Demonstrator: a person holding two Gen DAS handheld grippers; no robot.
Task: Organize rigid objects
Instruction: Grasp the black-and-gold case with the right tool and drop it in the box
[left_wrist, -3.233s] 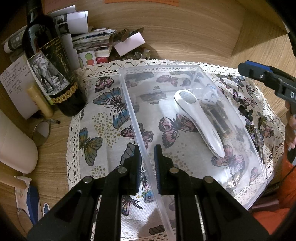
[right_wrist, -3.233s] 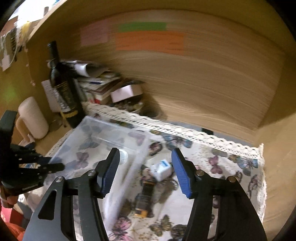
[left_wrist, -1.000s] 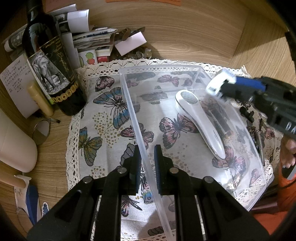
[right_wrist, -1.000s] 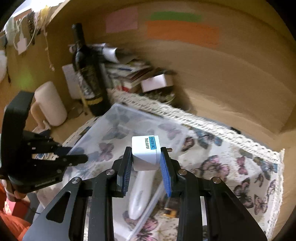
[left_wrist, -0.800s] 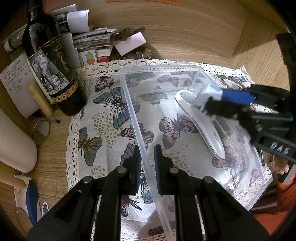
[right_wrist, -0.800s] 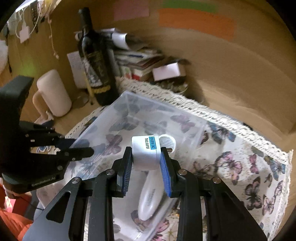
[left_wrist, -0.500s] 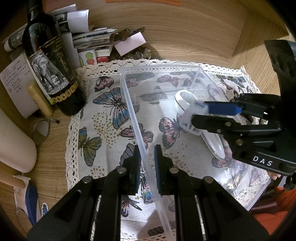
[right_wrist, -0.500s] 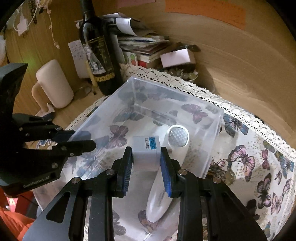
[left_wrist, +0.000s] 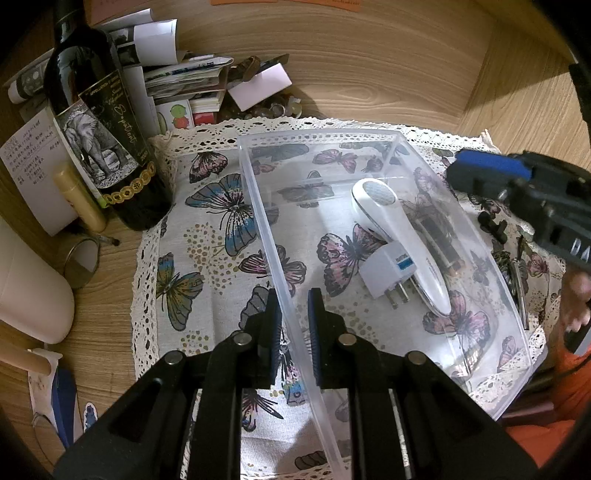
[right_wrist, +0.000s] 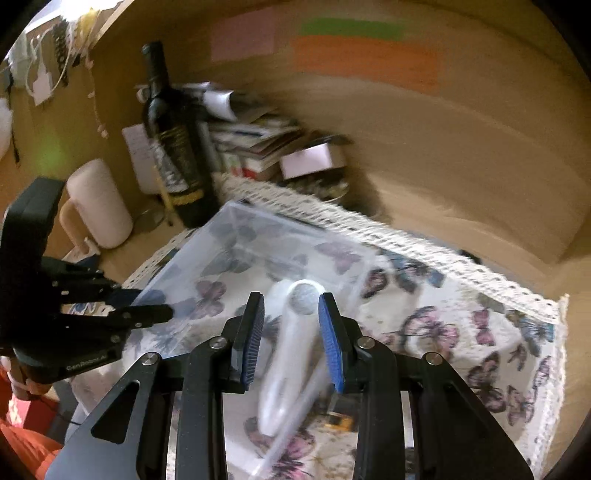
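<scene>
Left tongs (left_wrist: 293, 317) clenched on near-left wall of clear plastic bin (left_wrist: 258, 206), lower centre of left wrist view. White plug adapter (left_wrist: 386, 271) lies inside bin, centre-right of frame, prongs toward camera, touching white handheld device (left_wrist: 399, 236) lying diagonally beside it. Right tongs (right_wrist: 291, 341) released, nothing between blue pads, lower centre of right wrist view, above bin; view motion-blurred. Bin sits on butterfly-print cloth (left_wrist: 207, 236) on wooden surface (left_wrist: 369, 74). Dark wine bottle (left_wrist: 99, 136) upright at upper left, beside cloth.
</scene>
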